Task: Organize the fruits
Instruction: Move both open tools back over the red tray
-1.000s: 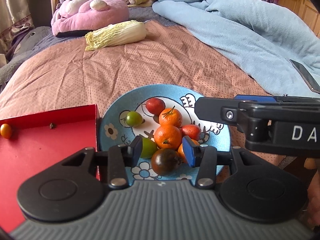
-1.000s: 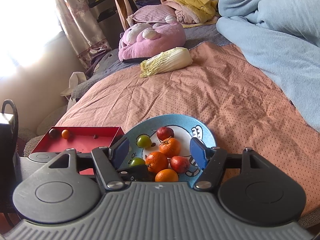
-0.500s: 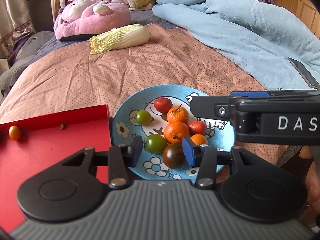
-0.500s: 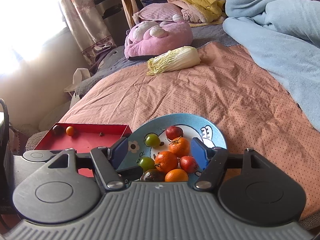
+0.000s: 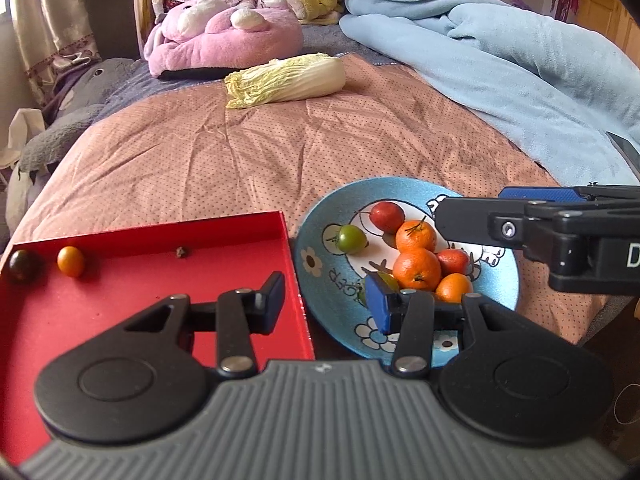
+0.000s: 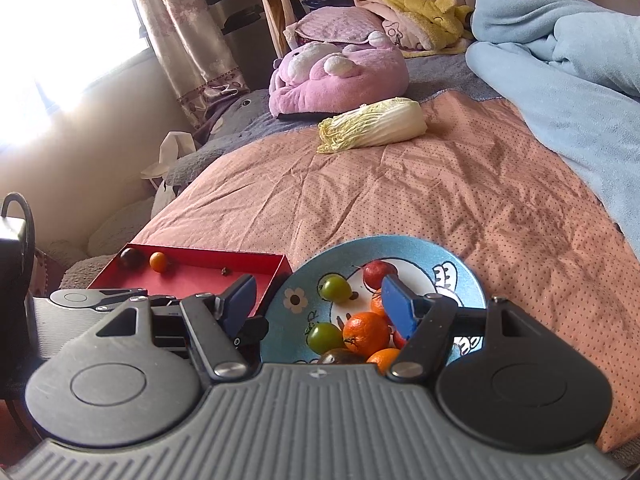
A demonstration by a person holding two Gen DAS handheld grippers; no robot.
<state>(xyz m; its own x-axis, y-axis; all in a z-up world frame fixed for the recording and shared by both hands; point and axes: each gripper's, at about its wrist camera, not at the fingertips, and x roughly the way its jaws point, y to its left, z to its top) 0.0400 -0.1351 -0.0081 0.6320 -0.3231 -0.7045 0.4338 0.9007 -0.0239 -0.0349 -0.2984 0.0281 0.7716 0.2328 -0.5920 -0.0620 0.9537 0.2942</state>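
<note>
A blue cartoon plate point(image 5: 320, 236) on the bed holds oranges point(image 5: 416, 269), red tomatoes point(image 5: 386, 216), green tomatoes point(image 5: 352, 239) and a dark tomato point(image 6: 340, 356). To its left a red tray point(image 5: 120, 280) holds a dark tomato point(image 5: 22, 266) and a small orange fruit point(image 5: 71, 261). My left gripper point(image 5: 325, 304) is open and empty, straddling the tray's right wall and the plate's left rim. My right gripper point(image 6: 320, 304) hovers open over the plate's near left side, nothing between its pads. One of its fingers point(image 5: 480, 222) reaches over the plate's right edge in the left wrist view.
A napa cabbage point(image 5: 286, 80) lies farther up the pink bedspread point(image 5: 240, 160). Behind it sit a pink plush point(image 5: 224, 40) and yellow clothes. A blue blanket point(image 5: 520, 60) covers the right side. The bed's near edge is just below the plate and tray.
My left gripper has slid left from over the plate's fruit to the tray's edge, still empty. The right gripper has drifted slightly left; the plate now sits more to the right in its view.
</note>
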